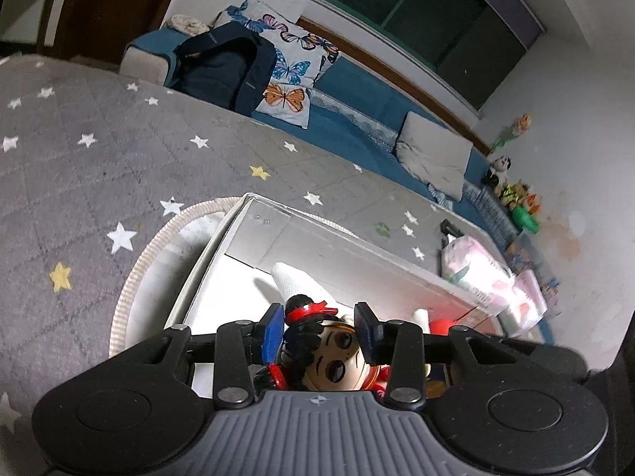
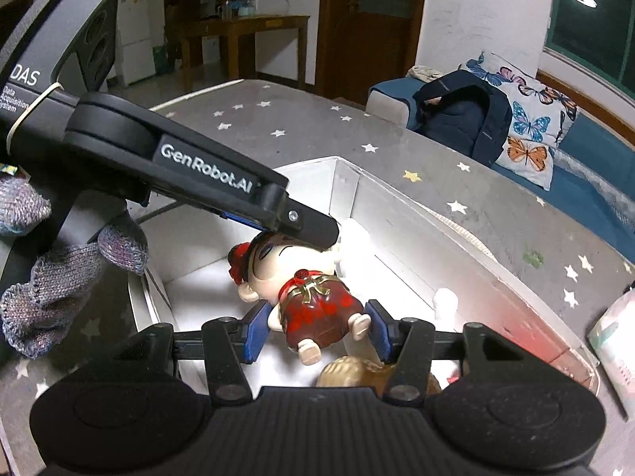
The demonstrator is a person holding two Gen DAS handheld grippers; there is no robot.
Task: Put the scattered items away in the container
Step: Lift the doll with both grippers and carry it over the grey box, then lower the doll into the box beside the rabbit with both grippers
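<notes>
Red-dressed, black-haired, one doll (image 2: pixel 313 301) hangs over the white box (image 2: pixel 401 214), gripped at both ends. One left gripper (image 1: pixel 319 329) clamps its blue pads on the doll's head; one right gripper (image 2: pixel 315 331) clamps on the doll's body at the arms. Inside the box lie a white piece (image 1: pixel 295 279) by the far wall and a tan toy (image 2: pixel 349 373) near the right gripper. The box sits on a grey star-print mat (image 1: pixel 79 158). Only the right view shows the gloved hand (image 2: pixel 59 273) holding the left gripper, and a table (image 2: pixel 258 23) far back. Only the left view shows a pink packet (image 1: pixel 472 265) right of the box and a round white rim (image 1: pixel 135 265) under it
</notes>
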